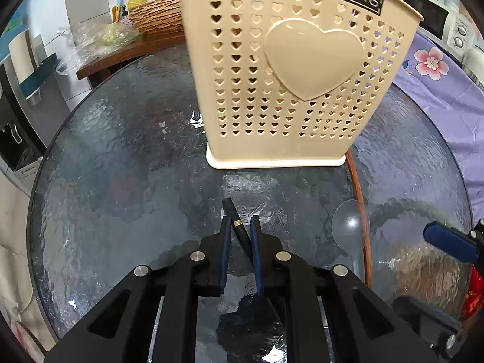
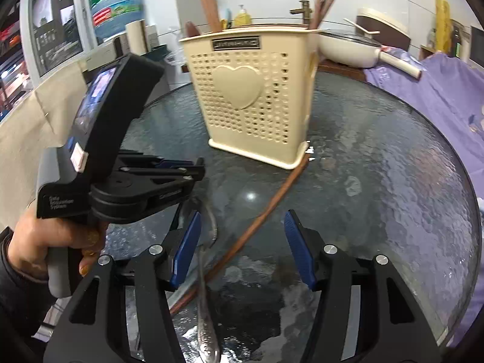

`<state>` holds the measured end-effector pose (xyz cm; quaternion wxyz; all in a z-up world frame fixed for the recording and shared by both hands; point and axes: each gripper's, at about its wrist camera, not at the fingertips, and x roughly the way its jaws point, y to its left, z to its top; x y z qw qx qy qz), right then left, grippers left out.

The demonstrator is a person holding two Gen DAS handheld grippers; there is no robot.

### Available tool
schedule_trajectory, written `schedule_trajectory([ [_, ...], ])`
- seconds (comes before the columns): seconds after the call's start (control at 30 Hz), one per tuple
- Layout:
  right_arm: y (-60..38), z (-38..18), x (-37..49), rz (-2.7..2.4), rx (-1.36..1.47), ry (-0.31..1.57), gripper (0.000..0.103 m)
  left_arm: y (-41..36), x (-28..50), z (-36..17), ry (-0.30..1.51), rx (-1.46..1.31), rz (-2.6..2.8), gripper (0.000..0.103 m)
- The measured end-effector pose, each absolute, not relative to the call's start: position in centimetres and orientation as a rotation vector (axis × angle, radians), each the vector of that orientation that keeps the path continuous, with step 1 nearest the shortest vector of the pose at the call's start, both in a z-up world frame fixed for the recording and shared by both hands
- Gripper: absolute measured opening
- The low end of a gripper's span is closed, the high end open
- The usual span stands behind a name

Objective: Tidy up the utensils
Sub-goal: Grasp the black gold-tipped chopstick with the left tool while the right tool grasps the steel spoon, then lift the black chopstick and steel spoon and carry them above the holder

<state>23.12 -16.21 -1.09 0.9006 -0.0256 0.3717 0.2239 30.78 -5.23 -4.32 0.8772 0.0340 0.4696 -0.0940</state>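
A cream plastic utensil holder (image 1: 290,78) with heart-shaped holes stands on the round glass table (image 1: 121,181); it also shows in the right wrist view (image 2: 254,103), with brown sticks rising from it. My left gripper (image 1: 241,227) is shut on a black chopstick (image 1: 234,220) with a gold band, just in front of the holder. A metal spoon (image 1: 348,227) and a brown chopstick (image 1: 361,217) lie on the glass to its right. My right gripper (image 2: 242,242) is open above the spoon (image 2: 207,302) and the brown chopstick (image 2: 251,227).
A purple flowered cloth (image 1: 438,90) covers the right side. A wooden side table (image 1: 127,51) with a woven basket (image 1: 157,15) and plastic bags stands at the back left. A white pan (image 2: 357,48) sits behind the holder. The left gripper's body (image 2: 115,151) fills the left of the right wrist view.
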Motion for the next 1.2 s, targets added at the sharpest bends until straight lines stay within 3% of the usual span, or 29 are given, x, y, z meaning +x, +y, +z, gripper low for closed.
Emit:
schedule_trajectory([
  [0.17, -14.1, -1.0, 23.0, 0.52, -0.133, 0.775, 0.057, -3.4, 30.8, -4.3, 0.988, 0.034, -0.188, 0.007],
  [0.63, -8.3, -3.3, 25.6, 0.544, -0.321, 0.874, 0.057, -0.5, 31.3, -4.3, 0.999, -0.037, -0.175, 0.007],
  [0.77, -7.8, -3.9, 26.4, 0.543, -0.327, 0.909, 0.046, -0.3, 31.3, -4.3, 1.001, -0.054, -0.181, 0.007],
  [0.97, -8.0, -4.2, 26.8, 0.557, -0.283, 0.934, 0.038, -0.3, 31.3, -4.3, 1.002, -0.055, -0.181, 0.007],
  [1.2, -8.1, -4.0, 26.6, 0.56, -0.275, 0.925, 0.038, -0.2, 31.3, -4.4, 1.003, -0.065, -0.179, 0.007],
])
